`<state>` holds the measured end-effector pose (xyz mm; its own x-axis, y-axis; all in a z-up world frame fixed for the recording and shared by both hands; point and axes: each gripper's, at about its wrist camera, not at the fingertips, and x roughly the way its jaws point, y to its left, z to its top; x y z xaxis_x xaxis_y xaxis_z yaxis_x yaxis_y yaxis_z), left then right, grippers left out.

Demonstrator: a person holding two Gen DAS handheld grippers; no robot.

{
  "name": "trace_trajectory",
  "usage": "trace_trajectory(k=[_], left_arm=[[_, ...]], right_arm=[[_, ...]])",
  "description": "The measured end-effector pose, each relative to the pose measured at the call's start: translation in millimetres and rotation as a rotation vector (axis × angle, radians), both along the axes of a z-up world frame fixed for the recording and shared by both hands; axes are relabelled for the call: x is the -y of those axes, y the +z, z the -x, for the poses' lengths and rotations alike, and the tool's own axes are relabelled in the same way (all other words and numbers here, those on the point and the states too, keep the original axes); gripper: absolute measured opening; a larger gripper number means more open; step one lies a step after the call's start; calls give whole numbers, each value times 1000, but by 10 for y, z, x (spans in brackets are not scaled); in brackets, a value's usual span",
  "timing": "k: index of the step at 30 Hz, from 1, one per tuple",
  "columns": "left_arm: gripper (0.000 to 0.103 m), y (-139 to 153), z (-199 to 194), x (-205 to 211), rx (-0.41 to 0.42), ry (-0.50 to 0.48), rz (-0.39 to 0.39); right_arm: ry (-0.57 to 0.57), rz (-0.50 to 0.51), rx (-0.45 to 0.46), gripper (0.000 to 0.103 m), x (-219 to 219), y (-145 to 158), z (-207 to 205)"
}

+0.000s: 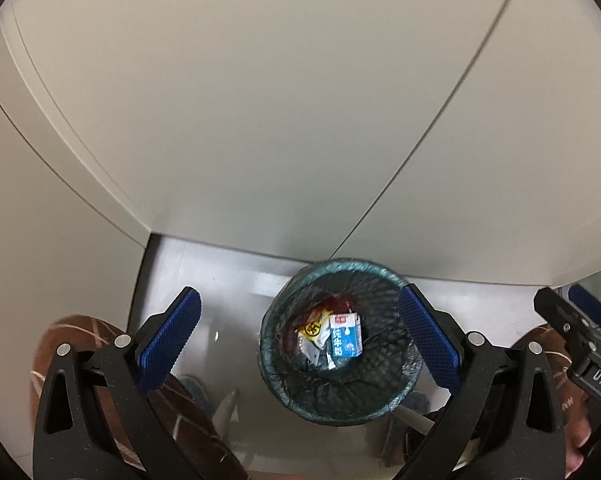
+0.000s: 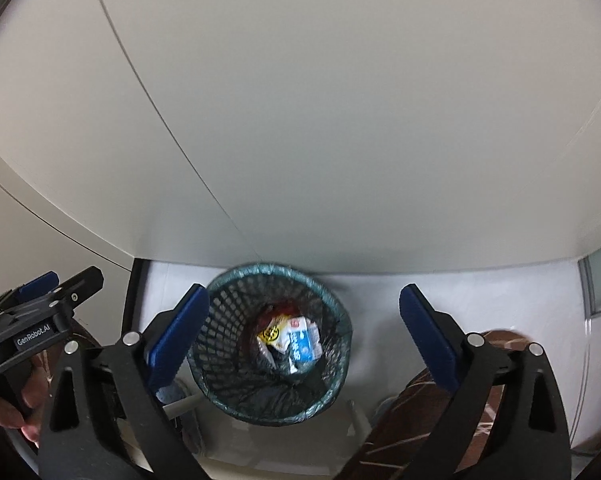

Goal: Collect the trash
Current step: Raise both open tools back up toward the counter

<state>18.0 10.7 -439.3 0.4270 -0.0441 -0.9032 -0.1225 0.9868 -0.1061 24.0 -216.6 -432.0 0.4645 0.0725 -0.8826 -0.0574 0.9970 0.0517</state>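
Observation:
A round mesh bin (image 1: 288,394) lined with a dark bag stands on the floor against the white panels, seen from above. At its bottom lie a blue and white milk carton (image 1: 345,337), a yellow wrapper (image 1: 313,330) and some red scraps. My left gripper (image 1: 298,298) hangs above the bin, open, with nothing between its blue pads (image 1: 168,344). In the right wrist view the same bin (image 2: 224,394), carton (image 2: 302,345) and wrapper (image 2: 271,334) show below my right gripper (image 2: 303,292), whose jaws stand wide open and empty. Each gripper also shows at the other view's edge.
White cabinet panels (image 1: 260,120) rise right behind the bin. The floor (image 1: 220,280) is pale and glossy. Brown patterned cloth (image 1: 80,340) (image 2: 432,408) shows at both lower sides. A white bar (image 1: 416,416) lies near the bin's base. A hand (image 2: 8,412) holds the left gripper (image 2: 70,278).

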Motion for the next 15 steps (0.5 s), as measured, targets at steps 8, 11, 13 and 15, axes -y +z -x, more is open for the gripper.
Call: trace_trajectory(k=[8,11,13,15], left_arm=[[97,724,112,38,104,-21,0],[97,1004,173,65,152,-25,-2],[97,1205,208,72,182,-25,-3],[97,1388,226,91,210,-27,-2]], right_arm=[[-1,-18,110,92,64,692,77],[1,-26,158,92,80,950,125],[2,-21,191,92,72,1124,164],[6,-23,225,92,68,1313,205]])
